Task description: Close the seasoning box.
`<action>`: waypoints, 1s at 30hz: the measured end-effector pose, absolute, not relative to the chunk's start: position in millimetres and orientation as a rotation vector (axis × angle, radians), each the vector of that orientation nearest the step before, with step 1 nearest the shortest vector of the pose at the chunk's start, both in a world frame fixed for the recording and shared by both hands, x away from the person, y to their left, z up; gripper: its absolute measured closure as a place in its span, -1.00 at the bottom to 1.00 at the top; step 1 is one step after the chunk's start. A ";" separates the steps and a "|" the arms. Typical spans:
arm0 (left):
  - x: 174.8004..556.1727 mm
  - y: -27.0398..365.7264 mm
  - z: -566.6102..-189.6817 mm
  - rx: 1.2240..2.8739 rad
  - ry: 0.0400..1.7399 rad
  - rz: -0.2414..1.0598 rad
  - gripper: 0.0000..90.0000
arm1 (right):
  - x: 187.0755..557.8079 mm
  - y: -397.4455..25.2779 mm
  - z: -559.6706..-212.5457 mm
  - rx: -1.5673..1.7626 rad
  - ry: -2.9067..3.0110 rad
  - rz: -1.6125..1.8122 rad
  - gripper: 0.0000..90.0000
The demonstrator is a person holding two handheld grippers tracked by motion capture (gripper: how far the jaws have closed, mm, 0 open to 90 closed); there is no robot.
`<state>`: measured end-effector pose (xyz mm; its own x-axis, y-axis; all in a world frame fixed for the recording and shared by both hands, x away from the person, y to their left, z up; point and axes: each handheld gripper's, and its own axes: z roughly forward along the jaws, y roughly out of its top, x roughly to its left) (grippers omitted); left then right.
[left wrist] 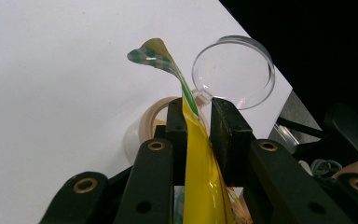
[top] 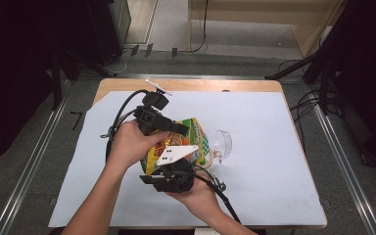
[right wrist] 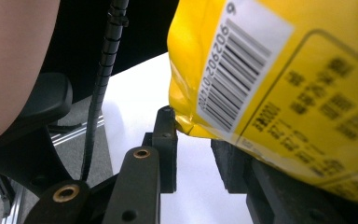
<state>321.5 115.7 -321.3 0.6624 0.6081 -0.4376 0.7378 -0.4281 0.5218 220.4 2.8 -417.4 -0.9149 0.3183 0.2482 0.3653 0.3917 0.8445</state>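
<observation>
**A:** Yellow foil, slick and thin — that's my worry. Starting at the left, the left gripper (left wrist: 198, 122) has its jaws pressed together on the top seam of the snack bag (top: 178, 142), with the green-checked corner curling up above them. If the person pulls sideways from there, I'd guess the film slides out or tears unevenly, since only a narrow strip sits between the pads.

**B:** And the bag itself?

**A:** Held up off the white table sheet (top: 274, 161) near the middle, between the two hands. Under it stands a small tan cup (left wrist: 151, 122), and just beyond that a clear lid (left wrist: 235, 70) tipped up on edge. A sudden tear could scatter the contents past the cup or knock the lid over.

**B:** Moving right, what about the other gripper?

**A:** The right gripper (right wrist: 193, 149) is lower, at the bag's bottom corner. Its jaws stand apart; the barcode side rests over the right jaw, and the crimped corner hangs just above the gap, not clamped. So the bag hangs from the left grip alone. If the right one closes while the corner is off-centre, it may catch only the edge and slip.
</observation>
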 end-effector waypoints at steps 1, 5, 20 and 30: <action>321.6 115.7 -321.3 2.172 1.036 -0.238 0.73 | 220.4 2.8 -417.5 -0.636 -2.581 -1.585 0.62; 321.4 115.3 -321.1 2.173 1.033 -0.236 0.73 | 220.5 2.6 -417.5 -0.634 -2.583 -1.585 0.62; 322.7 113.4 -320.6 2.175 1.033 -0.232 0.73 | 221.7 2.2 -416.8 -0.643 -2.576 -1.587 0.62; 321.5 111.9 -319.6 2.182 1.027 -0.220 0.72 | 221.2 1.7 -416.7 -0.648 -2.573 -1.589 0.62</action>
<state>321.5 111.9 -319.6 0.6703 0.6098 -0.4229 0.7294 -0.4366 0.5266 221.2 1.7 -416.7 -0.9112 0.3233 0.2554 0.3732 0.3848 0.8442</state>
